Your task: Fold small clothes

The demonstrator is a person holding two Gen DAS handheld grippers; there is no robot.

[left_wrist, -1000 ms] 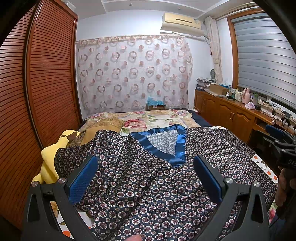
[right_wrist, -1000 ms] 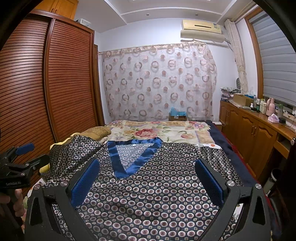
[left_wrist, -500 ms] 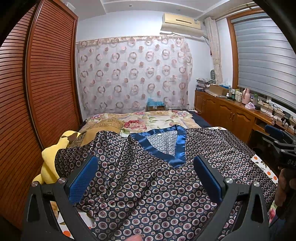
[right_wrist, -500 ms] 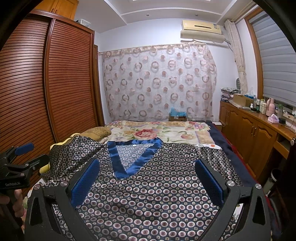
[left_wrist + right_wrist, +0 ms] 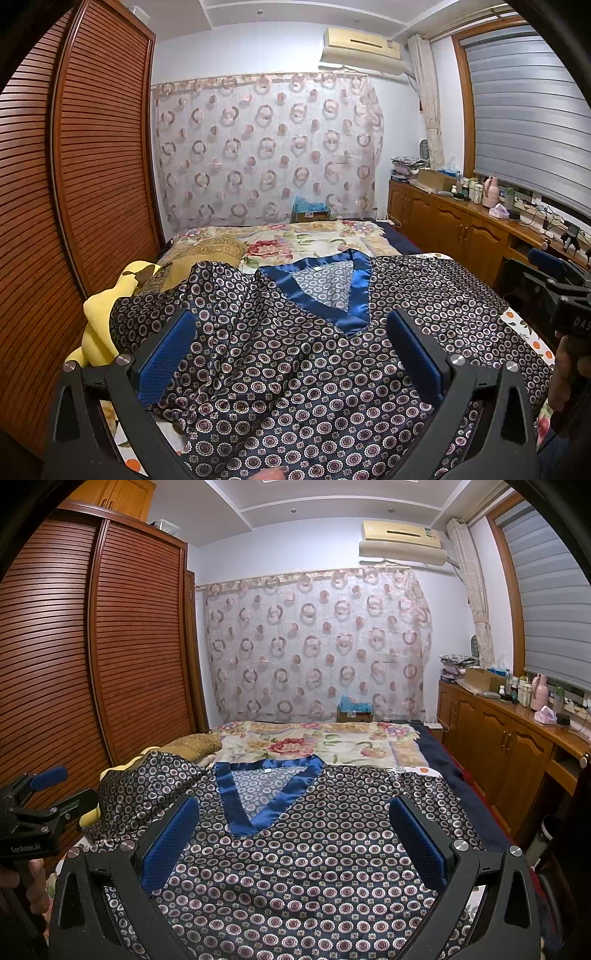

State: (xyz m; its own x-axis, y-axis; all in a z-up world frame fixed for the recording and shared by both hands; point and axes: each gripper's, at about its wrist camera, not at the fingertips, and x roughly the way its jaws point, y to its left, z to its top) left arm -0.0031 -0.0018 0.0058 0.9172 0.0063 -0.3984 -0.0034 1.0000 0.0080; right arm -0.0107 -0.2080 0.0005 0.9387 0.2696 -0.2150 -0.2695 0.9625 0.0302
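Observation:
A dark navy top point(image 5: 317, 373) with a small circle print and a blue satin V-neck point(image 5: 332, 291) lies spread face up on the bed; it also shows in the right wrist view point(image 5: 314, 856). Its left sleeve is bunched up over a pillow. My left gripper point(image 5: 290, 354) is open and empty, hovering above the shirt's lower left part. My right gripper point(image 5: 295, 840) is open and empty above the lower middle. Each gripper shows at the other view's edge: the right gripper point(image 5: 565, 295), the left gripper point(image 5: 37, 812).
A yellow plush toy point(image 5: 107, 314) and a gold pillow point(image 5: 207, 254) lie at the bed's left. A floral quilt point(image 5: 317, 742) covers the far bed. A slatted wardrobe point(image 5: 74, 184) stands left; a wooden counter point(image 5: 517, 731) with bottles runs along the right.

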